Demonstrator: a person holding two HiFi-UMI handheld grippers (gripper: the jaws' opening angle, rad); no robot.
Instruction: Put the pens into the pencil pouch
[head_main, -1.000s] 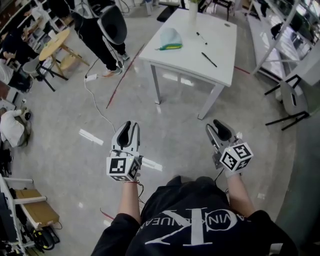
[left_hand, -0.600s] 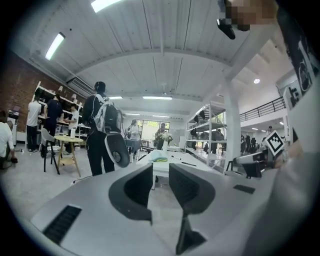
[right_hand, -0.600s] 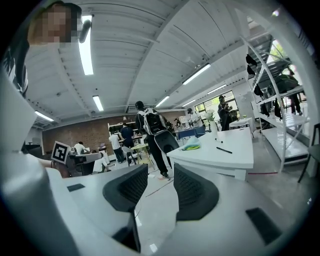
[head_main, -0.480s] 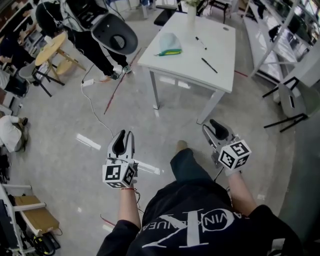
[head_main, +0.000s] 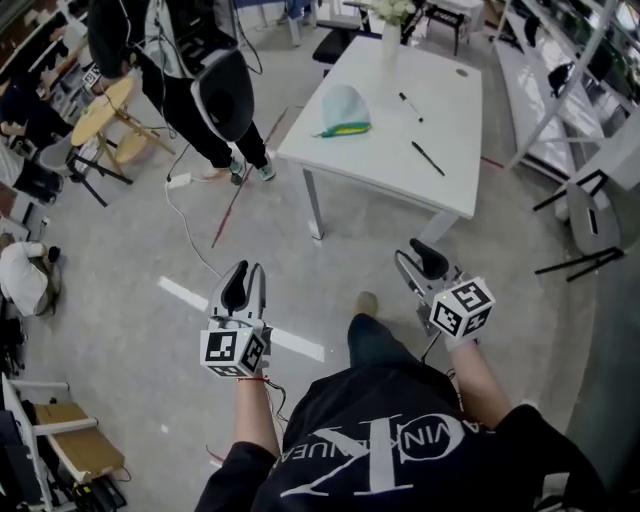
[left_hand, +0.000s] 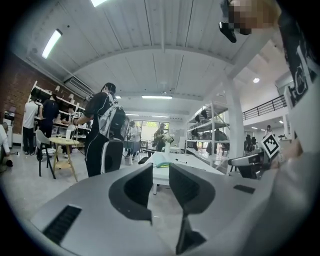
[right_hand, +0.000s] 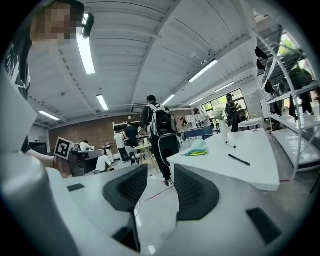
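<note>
Pens are lying loose on the bench (head_main: 385, 150) in the head view: the near pen (head_main: 428, 158) towards the near right corner, the far pen (head_main: 408, 103) around the middle. The pouch (head_main: 342, 108) is sitting by the left edge, well apart from both. Whether its mouth is standing open I cannot tell, and nothing is showing inside it. The left hand-held gripper (head_main: 243, 272) and right hand-held gripper (head_main: 416, 262) are hanging over the floor, short of the near edge, both carrying nothing.

Looking along the left hand-held gripper (left_hand: 161, 172), its jaws are standing partly apart with only floor between them. The pouch (left_hand: 162, 163) is lining up just beyond the gap, so this hand is looking best placed to steady it and hold the mouth open.

Looking along the right hand-held gripper (right_hand: 161, 180), its jaws have just been opening and are standing wide, with nothing between them. Both pens (right_hand: 239, 160) are lying to its right on the bench (right_hand: 250, 172), the pouch (right_hand: 196, 148) further off. Taking the near pen first, pinching across its middle, should be keeping it level for sliding in.
</note>
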